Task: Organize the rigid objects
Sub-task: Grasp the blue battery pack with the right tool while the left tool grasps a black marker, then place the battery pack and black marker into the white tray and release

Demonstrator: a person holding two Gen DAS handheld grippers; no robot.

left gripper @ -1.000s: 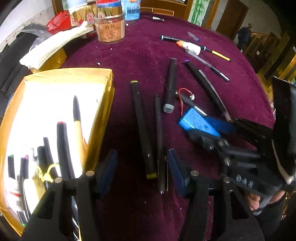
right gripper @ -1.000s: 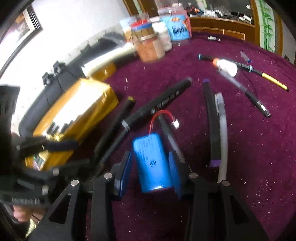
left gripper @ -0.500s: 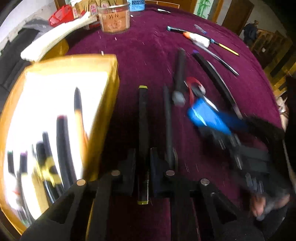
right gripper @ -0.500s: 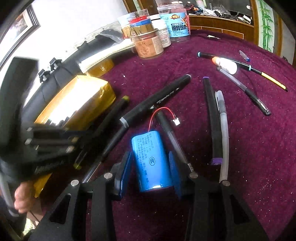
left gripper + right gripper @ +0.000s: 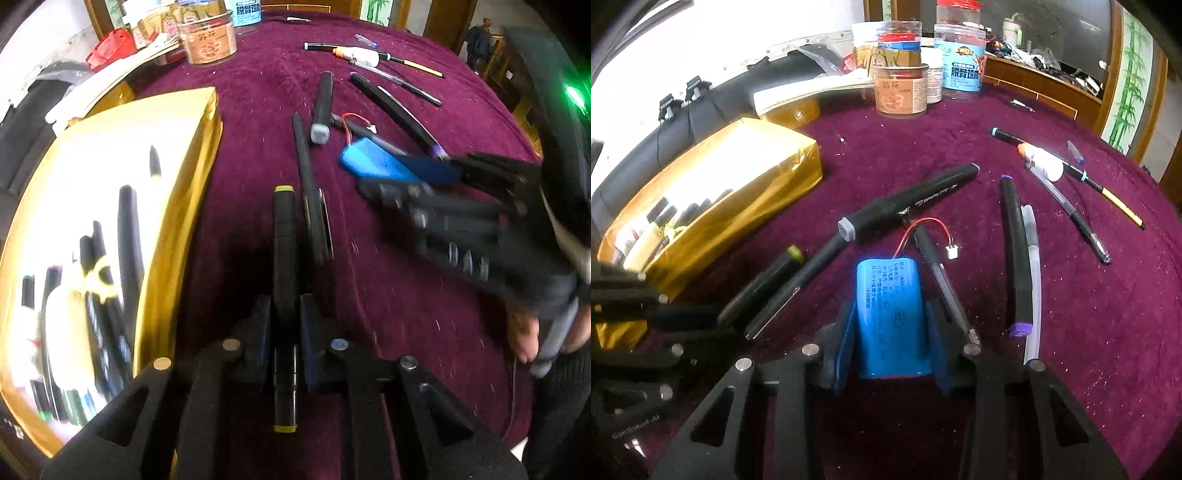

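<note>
- The left gripper (image 5: 284, 325) has its jaws closed onto a black marker with yellow-green ends (image 5: 284, 258); the pads press on the barrel near its nearer end, with a short length sticking out behind the fingers.
- That marker's long axis runs straight ahead along the fingers, so most of it juts forward over the purple tablecloth (image 5: 258, 92).
- The gold box (image 5: 177, 206) lies just to the left of this gripper, open-topped and already holding several pens and markers (its bright interior is washed out, so I cannot tell them apart).
- The coming move, as I judge it, is a short carry sideways to the left; the marker already lies roughly parallel to the pens in the box, so little turning should be needed.
- The right gripper (image 5: 892, 332) has just been closing around a blue battery pack (image 5: 890, 317); the pads sit against both its sides, so it looks gripped.
- The battery's long axis points away along the fingers, its red and black lead (image 5: 923, 229) trailing forward to a white plug.
- From the right gripper the box sits farther off to the left, beyond the left gripper, so the left hand is the nearer one.
- A thin black pen (image 5: 310, 192) lies just beside the held marker, and it may be brushed as the marker lifts.
</note>
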